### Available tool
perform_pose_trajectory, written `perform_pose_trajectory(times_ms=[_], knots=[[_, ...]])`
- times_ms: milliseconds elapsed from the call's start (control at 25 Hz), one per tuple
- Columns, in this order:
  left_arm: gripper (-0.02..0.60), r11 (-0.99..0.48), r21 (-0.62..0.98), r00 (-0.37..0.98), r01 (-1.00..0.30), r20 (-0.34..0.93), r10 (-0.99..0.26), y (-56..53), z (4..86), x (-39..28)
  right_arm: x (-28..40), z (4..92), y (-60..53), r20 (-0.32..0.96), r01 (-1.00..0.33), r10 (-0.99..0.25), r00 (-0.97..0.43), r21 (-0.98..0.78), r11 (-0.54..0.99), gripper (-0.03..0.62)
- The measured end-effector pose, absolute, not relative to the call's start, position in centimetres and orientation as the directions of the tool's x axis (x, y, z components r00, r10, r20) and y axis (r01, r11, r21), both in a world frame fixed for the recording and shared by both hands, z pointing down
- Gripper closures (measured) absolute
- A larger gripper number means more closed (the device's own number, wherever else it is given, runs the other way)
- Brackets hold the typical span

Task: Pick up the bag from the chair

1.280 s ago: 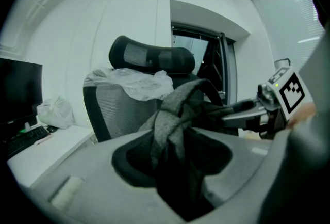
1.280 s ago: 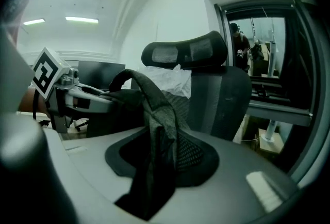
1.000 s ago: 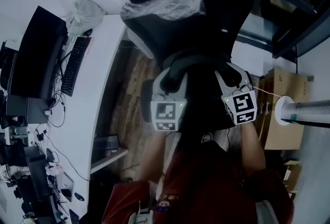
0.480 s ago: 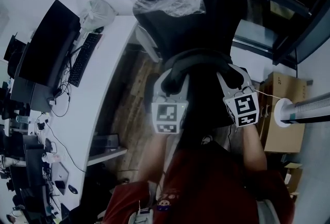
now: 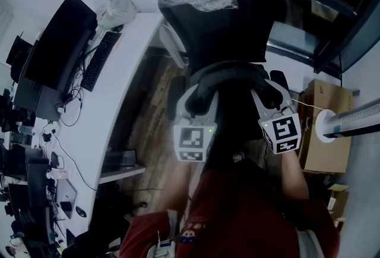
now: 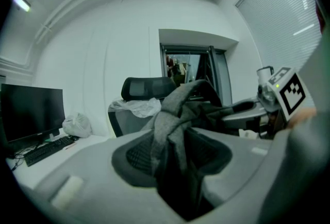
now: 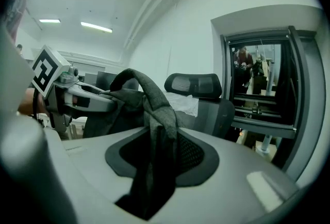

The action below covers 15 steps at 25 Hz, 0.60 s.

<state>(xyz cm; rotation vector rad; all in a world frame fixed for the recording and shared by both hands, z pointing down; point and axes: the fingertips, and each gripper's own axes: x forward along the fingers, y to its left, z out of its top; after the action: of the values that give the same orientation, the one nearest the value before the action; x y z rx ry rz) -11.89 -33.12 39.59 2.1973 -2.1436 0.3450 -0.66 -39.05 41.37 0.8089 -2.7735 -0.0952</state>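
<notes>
bag (image 5: 233, 75) clamped in left gripper (image 5: 198, 96) and right gripper (image 5: 267, 95) fingers, drawn farther from chair (image 5: 219, 19)

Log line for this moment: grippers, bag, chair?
left gripper: shut on bag | right gripper: shut on bag | bag: hangs between them | chair: behind

In the head view, the seat of the chair (image 5: 219, 19) is covered by the dark bag (image 5: 228, 69), whose lower part is lost in shadow. The inner jaw faces of the left gripper (image 5: 198, 99) and right gripper (image 5: 268, 95) are masked by clamped fabric. Clutter (image 5: 35, 191) at the desk (image 5: 127, 90) edge is cropped and too small to be identified.
</notes>
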Motion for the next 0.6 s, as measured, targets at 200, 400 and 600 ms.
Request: perform_pose_trajectory(times_ms=[200,400,600], knots=[[0.407,-0.041,-0.111,0.018,-0.993,0.201,-0.980,-31.3,40.0,-10.9,0.4,41.8,-37.2,0.227,-0.525,-0.539,-0.811,0.124,0.842,0.464],[0.407,-0.047,-0.106,0.025,-0.993,0.203,-0.979,-30.4,40.1,-10.5,0.8,41.9,-36.2,0.234,-0.524,-0.537,-0.810,0.121,0.843,0.465],[0.407,-0.047,-0.100,0.026,-0.994,0.198,-0.980,-30.4,40.1,-10.1,1.2,41.9,-36.3,0.233,-0.523,-0.537,-0.811,0.121,0.844,0.464]])
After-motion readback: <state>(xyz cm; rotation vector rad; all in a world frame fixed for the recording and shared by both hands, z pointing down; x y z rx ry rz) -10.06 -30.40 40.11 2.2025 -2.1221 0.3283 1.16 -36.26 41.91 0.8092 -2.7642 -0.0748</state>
